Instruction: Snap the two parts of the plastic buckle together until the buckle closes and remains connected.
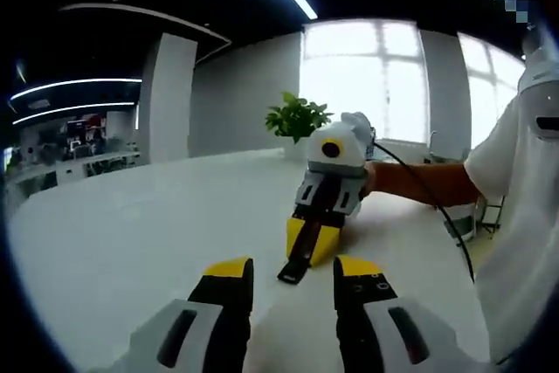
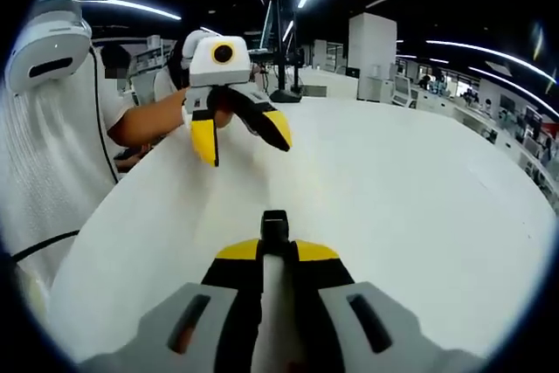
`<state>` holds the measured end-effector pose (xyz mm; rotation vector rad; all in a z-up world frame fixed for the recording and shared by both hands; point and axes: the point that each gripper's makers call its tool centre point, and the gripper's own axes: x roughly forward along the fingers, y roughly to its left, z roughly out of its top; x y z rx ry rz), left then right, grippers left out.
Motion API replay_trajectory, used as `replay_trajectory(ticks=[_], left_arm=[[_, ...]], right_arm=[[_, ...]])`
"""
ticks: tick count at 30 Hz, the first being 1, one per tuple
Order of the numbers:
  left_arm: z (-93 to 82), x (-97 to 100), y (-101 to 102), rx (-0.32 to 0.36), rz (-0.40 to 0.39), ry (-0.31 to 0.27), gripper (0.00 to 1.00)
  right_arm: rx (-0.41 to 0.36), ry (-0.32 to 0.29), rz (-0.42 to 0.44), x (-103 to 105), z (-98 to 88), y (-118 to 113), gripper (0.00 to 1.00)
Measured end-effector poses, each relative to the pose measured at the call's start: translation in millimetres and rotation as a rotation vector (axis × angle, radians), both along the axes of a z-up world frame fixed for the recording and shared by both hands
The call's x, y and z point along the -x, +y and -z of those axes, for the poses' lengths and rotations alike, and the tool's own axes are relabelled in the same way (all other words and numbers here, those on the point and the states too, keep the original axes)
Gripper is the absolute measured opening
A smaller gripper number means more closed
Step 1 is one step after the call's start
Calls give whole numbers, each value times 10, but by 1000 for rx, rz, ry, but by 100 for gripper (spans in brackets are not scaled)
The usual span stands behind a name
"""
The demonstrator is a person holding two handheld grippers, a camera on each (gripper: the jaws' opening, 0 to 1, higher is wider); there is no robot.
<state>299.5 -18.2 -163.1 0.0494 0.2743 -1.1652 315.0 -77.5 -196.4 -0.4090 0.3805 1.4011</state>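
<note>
A black plastic buckle part [image 2: 275,223] sticks out from between the yellow-tipped jaws of my right gripper [image 2: 275,251], which is shut on it just above the white table [image 2: 419,198]. In the left gripper view the same black part [image 1: 298,259] hangs from the right gripper [image 1: 313,246], tilted down toward the table [image 1: 131,233]. My left gripper [image 1: 293,266] is open with nothing between its jaws and points at that part from a short distance. Across the table in the right gripper view, the left gripper [image 2: 244,141] has its jaws spread wide.
A person in a white shirt [image 2: 52,146] holds both grippers, with a forearm [image 1: 419,183] and a black cable [image 1: 437,207] beside the right one. A green potted plant [image 1: 297,117] stands at the table's far edge. Office desks and a pillar [image 2: 371,45] lie beyond.
</note>
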Motion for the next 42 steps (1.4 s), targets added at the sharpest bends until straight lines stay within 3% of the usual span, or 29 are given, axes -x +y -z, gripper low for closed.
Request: replay_trajectory(ticks=[7,10,16,20,24,30,31,34,36,38,42], left_arm=[[-12,-77,50,6,-37,0,33],[-41,-103,66,6,-49,-31,28],[-64,-147,117,27,-83,6,32],[-133,-187,172,46,-120,-34,30],[-162,-195,212,68,-135,-10,34],[-156,-183,231,54,-140,-36,32],[-153,-177,235,55,-141,-36,32],[-156,-155,247,62,-149,-28,33],[-207,-124,254,102,-157,-11,35],[-227,-123,277,113,-164,-3,37],[-228,-171,348,100,-199,-27,34]], right_arm=[[1,9,9,-134,-8,-45,12],[5,9,16,-198,-11,-60,12],[17,2,21,-361,15,-37,12],[11,2,27,-444,24,-17,12],[-1,9,33,-488,-6,-40,12],[6,11,41,-552,-21,11,12],[6,14,40,-690,-12,-35,12],[10,10,40,-764,-16,-42,12],[13,12,41,-837,-6,-56,12],[12,13,41,-1042,-4,-103,12],[14,18,44,-1259,3,-147,12]])
